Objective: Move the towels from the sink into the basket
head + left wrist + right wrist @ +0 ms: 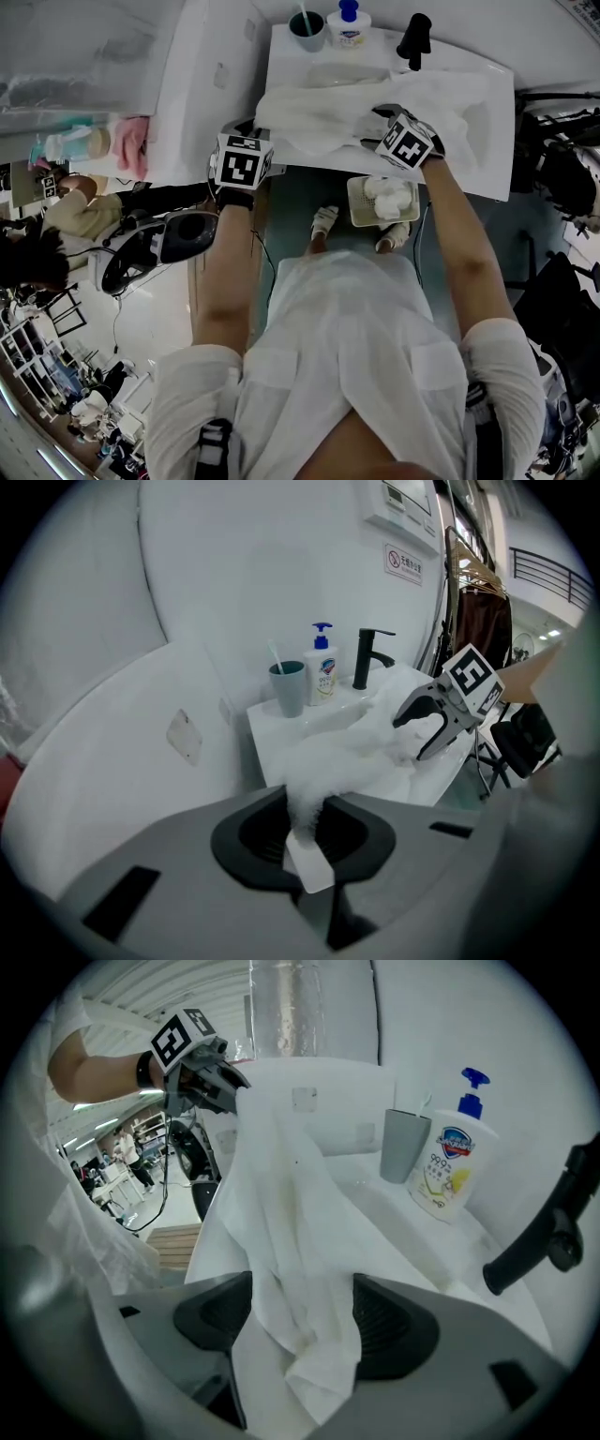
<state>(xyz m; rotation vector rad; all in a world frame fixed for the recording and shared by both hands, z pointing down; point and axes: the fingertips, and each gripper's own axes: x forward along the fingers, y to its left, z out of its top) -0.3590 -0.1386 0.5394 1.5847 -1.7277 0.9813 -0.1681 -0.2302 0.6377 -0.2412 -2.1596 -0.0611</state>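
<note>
While only the head view shows the basket (354, 202) on the floor, the gripper views show the left tool (305, 827) clenching the towel (281, 1194) over the sink (502, 141), the right tool (302, 1316) spread around it.

Towel (319, 112) over sink (495, 155); basket (354, 202) below (on floor).

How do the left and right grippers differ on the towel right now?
The left gripper has jaws pinched shut on a thin bit of the towel; the right gripper has jaws wide apart, with loose folds between them. The left gripper is at the front left corner of the sink; the right gripper is further right, over it. Both are at the same white towel.
</note>
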